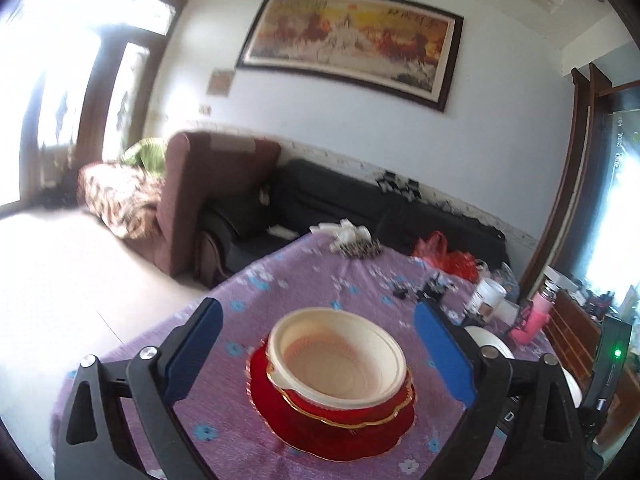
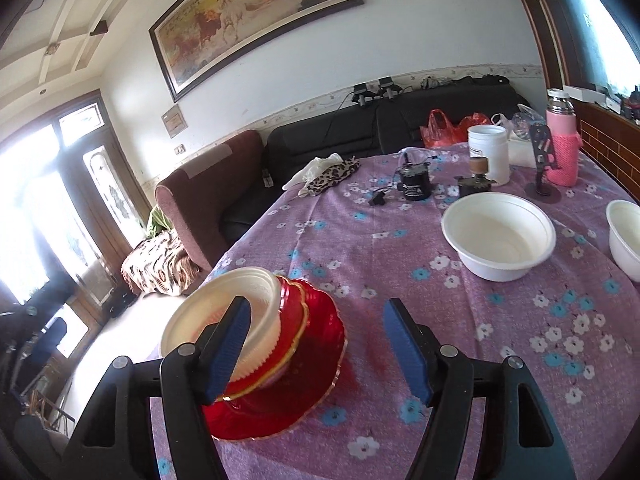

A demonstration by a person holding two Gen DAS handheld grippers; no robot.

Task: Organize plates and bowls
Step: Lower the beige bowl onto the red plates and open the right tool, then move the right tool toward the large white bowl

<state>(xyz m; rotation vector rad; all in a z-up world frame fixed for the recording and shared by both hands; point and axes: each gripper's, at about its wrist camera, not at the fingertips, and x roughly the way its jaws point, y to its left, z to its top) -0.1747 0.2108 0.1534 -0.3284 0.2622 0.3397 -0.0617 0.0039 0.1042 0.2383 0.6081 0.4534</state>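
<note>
The left gripper (image 1: 316, 344) stood with its jaws spread wide and released, the cream ribbed plastic bowl (image 1: 338, 362) sitting between them, untouched. That bowl rested in a red gold-rimmed glass bowl (image 1: 348, 410), itself on a red glass plate (image 1: 280, 412), all on the table (image 1: 320, 280) under its purple floral cloth. The right gripper (image 2: 318, 338) was released too, the stack just left of its jaws. Beyond and right of them sat a white foam bowl (image 2: 498, 236).
</note>
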